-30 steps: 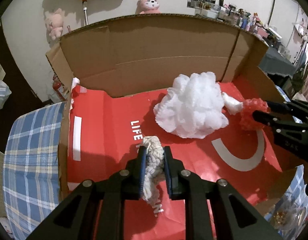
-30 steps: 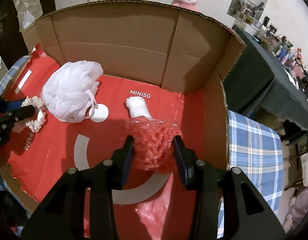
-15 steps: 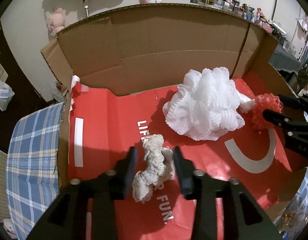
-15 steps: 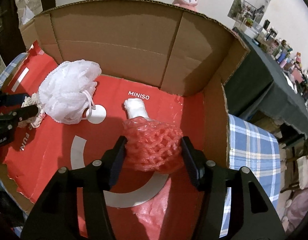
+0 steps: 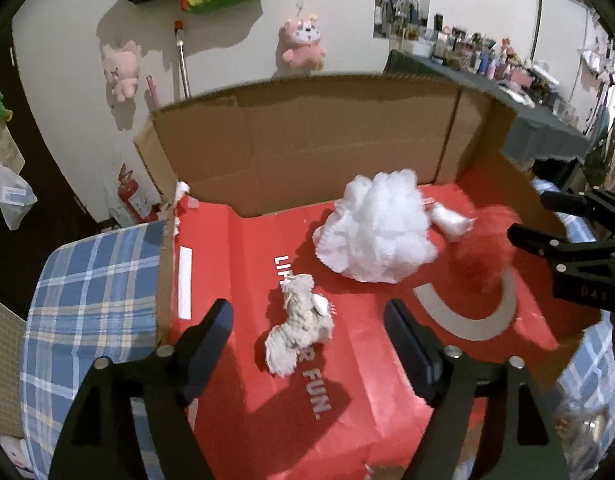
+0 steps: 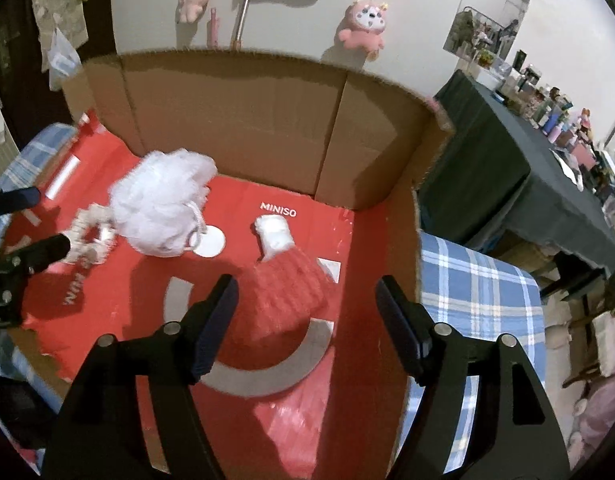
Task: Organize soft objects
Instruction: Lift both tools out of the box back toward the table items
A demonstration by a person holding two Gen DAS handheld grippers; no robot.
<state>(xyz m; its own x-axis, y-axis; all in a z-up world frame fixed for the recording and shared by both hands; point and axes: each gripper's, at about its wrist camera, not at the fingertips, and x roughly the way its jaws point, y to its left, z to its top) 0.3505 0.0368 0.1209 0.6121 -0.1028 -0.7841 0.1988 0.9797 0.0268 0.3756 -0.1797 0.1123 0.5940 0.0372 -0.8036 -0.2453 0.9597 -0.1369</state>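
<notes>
Your left hand-held gripper (image 5: 307,320) stands wide open, its jaws having just been opening; the cream knitted piece (image 5: 301,330) lies loose on the red liner (image 5: 235,272) between the fingers and touches neither pad. Your right hand-held gripper (image 6: 306,307) is also spread wide, jaws likewise just opening, and the red mesh sponge (image 6: 289,294) rests on the liner between and beyond its fingers, free of both pads; it is blurred in both views. The white bath pouf (image 5: 377,230) sits near the middle of the cardboard box (image 5: 307,144), close to the back wall, with the cream knitted piece just in front of it to the left and the red mesh sponge to its right. A small white roll (image 6: 273,236) lies between the pouf and the sponge, its lower end touching the sponge. The box stands on a bench covered with a blue plaid cloth (image 5: 91,292). Two pink plush toys (image 5: 303,42) hang on the wall behind.
</notes>
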